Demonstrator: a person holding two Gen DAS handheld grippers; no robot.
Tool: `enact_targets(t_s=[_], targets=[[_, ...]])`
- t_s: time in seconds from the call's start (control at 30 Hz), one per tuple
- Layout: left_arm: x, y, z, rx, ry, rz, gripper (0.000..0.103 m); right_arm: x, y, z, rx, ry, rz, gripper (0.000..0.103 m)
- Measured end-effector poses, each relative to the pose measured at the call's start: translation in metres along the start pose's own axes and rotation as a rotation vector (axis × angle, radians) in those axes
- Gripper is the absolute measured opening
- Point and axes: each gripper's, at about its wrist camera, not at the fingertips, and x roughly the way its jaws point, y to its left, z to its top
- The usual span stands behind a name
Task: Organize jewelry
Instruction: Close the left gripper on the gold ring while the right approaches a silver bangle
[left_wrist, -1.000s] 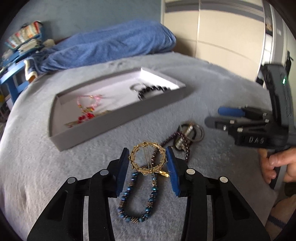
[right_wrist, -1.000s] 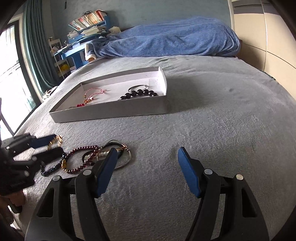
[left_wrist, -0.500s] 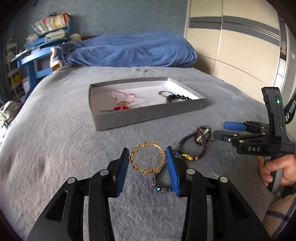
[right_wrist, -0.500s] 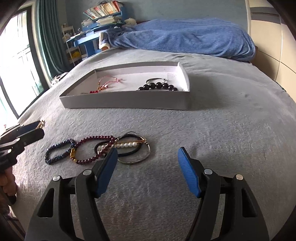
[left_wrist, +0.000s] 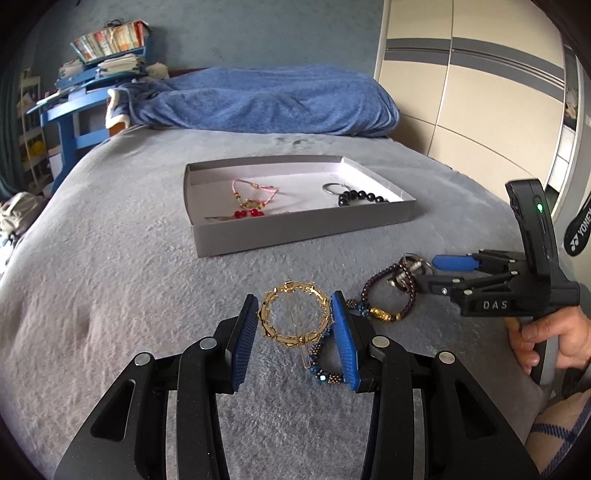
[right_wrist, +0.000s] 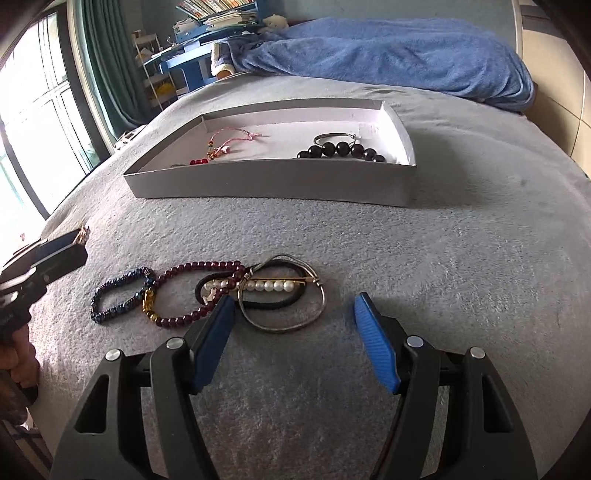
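My left gripper (left_wrist: 294, 301) is shut on a gold link bracelet (left_wrist: 275, 334), held just above the grey bedspread. A blue bead bracelet (right_wrist: 118, 295) and a dark red bead bracelet (right_wrist: 207, 264) lie on the bed, beside a silver bangle (right_wrist: 284, 325) tangled with a black hair tie and a pearl bar. My right gripper (right_wrist: 293, 299) hovers over that bangle. Its jaws are closing, and the pads touch nothing. The grey tray (left_wrist: 295, 236) farther back holds a pink cord bracelet (left_wrist: 255, 186) and a black bead bracelet (left_wrist: 360, 195).
A blue blanket (left_wrist: 266, 99) lies heaped at the bed's far end. A blue shelf with books (left_wrist: 99, 55) stands at the back left, and pale wardrobe doors (left_wrist: 461, 92) fill the right. A window and green curtain (right_wrist: 107, 74) are left of the bed. A hand (left_wrist: 546, 339) holds the right gripper's handle.
The left gripper, still holding the gold bracelet, has shifted sideways and rolled, so the tray now sits straight ahead. The right gripper has come closer to the bangle pile, its jaws slightly narrower.
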Motion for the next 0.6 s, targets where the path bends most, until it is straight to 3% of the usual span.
enact_targets(t_s=[0.07,0.3,0.6], targets=[[0.001,-0.001,0.000,0.007,0.002,-0.001,0.042,0.000,0.001,0.000,-0.004,-0.003,0.008,0.049],[0.000,-0.002,-0.001,0.002,-0.002,0.003,0.042,-0.010,-0.003,-0.004,0.018,-0.050,0.025,0.049],[-0.002,-0.002,-0.001,0.006,-0.015,0.010,0.042,-0.018,-0.011,-0.005,0.067,-0.092,-0.039,0.049]])
